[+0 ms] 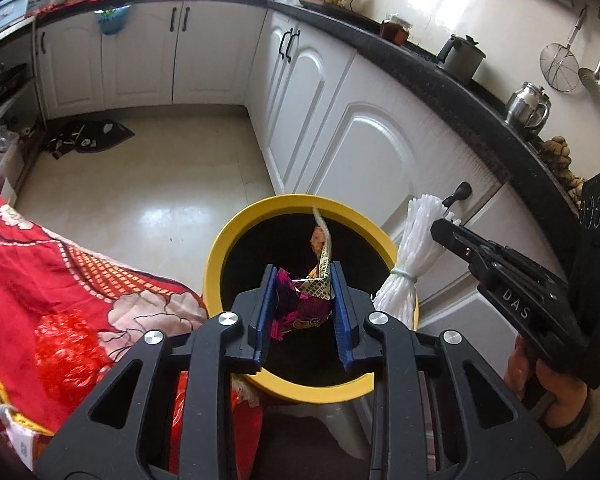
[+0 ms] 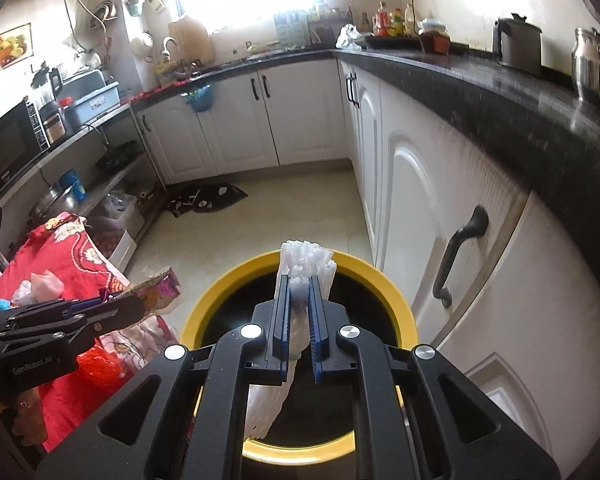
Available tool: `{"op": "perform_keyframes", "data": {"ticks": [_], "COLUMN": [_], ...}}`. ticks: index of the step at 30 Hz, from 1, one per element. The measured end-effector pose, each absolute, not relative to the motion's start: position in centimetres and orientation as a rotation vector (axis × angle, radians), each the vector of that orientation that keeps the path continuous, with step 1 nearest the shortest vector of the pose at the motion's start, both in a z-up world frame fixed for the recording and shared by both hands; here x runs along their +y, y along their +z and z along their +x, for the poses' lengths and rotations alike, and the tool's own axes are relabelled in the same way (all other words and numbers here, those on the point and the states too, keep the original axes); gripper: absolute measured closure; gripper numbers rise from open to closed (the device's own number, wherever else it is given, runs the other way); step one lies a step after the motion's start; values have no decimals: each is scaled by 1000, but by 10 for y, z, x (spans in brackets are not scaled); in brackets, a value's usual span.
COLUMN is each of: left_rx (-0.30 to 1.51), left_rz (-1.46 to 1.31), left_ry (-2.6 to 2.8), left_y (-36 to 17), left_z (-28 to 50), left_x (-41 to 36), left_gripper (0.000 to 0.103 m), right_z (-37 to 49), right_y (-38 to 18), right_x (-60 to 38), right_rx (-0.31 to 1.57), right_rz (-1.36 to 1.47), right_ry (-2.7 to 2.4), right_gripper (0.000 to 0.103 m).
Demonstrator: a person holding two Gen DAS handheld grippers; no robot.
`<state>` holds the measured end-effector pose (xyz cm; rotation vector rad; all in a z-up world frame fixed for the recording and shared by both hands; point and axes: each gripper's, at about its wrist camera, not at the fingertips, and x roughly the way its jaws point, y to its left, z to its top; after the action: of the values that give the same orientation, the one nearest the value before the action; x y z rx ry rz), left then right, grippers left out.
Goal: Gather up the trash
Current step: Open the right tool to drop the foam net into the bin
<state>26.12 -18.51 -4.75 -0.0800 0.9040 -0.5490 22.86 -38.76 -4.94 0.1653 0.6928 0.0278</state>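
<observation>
risk: my left gripper [image 1: 302,312] pinches wrappers [image 1: 300,304], right [image 2: 299,320] clamps foam [image 2: 306,260]; off-centre drops miss bin [image 1: 220,256].

The right gripper [image 1: 452,232], seen from the left wrist camera, bears raised letters "DAS" on its black side. In the right wrist view, the left gripper [image 2: 140,300] carries white lettering "GenRobot.AI" on its body, near left. The snack wrapper [image 1: 312,300] shows small printed characters, too fine to read.
</observation>
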Motion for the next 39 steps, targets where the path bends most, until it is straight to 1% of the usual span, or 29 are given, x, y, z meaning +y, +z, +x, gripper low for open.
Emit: {"op": "perform_keyframes", "data": {"ticks": [1, 3, 4, 5, 6, 8, 10, 12, 13, 15, 17, 18, 20, 24, 26, 39], "left_rx": [912, 928, 934, 938, 943, 941, 937, 926, 916, 899, 885, 872, 853, 817, 801, 707], "left_rz": [-80, -88, -96, -103, -112, -121, -133, -148, -154, -163, -176, -180, -179, -181, -180, -197], "left_ry": [-547, -536, -533, -528, -521, -508, -491, -483, -473, -449, -435, -419, -397, -359, -342, -229], "left_y": [-50, -55, -57, -58, -60, -59, -57, -53, -50, -45, -40, -36, -30, -18, -12, 13], "left_z": [264, 268, 270, 271, 272, 273, 273, 272, 270, 268, 264, 261, 256, 245, 240, 203], "left_x": [-186, -187, -187, -185, -183, -179, -172, -167, -162, -154, -145, -140, -131, -114, -108, -51], "left_gripper": [78, 71, 67, 62, 53, 47, 34, 29, 23, 15, 13, 11, 11, 11, 11, 11], "right_z": [230, 232, 233, 233, 232, 230, 229, 225, 223, 220, 218, 216, 213, 202, 198, 180], "right_y": [-52, -57, -59, -60, -61, -62, -62, -61, -59, -55, -50, -47, -41, -30, -24, 12], "right_x": [-388, -391, -393, -394, -395, -396, -398, -398, -397, -394, -392, -391, -387, -379, -373, -326], "right_rx": [699, 713, 722, 724, 727, 734, 735, 730, 727, 717, 704, 696, 681, 649, 634, 574], "right_rz": [166, 171, 179, 183, 185, 193, 202, 201, 201, 203, 208, 209, 212, 210, 211, 178], "right_ry": [26, 22, 23, 22, 18, 14, 13, 14, 14, 16, 21, 24, 29, 54, 71, 200], "right_gripper": [91, 83, 74, 70, 70, 69, 67, 66, 65, 62, 60, 59, 53, 49, 46, 42]}}
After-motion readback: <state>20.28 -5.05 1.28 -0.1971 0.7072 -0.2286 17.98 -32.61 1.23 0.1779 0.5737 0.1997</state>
